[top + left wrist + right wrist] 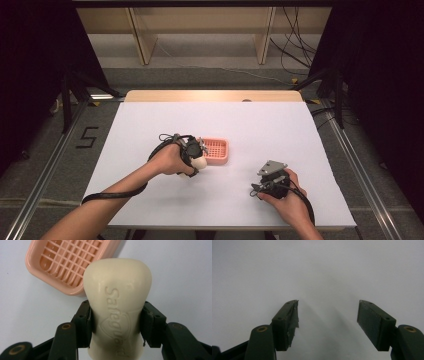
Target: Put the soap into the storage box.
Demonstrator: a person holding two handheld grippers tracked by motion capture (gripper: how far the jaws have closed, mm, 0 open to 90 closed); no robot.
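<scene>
The left gripper pinches a cream, waisted bar of soap embossed "Safeguard" between its black fingers, at the centre of the left gripper view; a pink plastic soap dish with a grid floor lies on the white table at the upper left, just beyond the bar; in the high view's lower right, the right gripper rests with its fingers spread apart over bare table.

A cream soap bar embossed with lettering, a pink grid-patterned dish, black tongs.
</scene>
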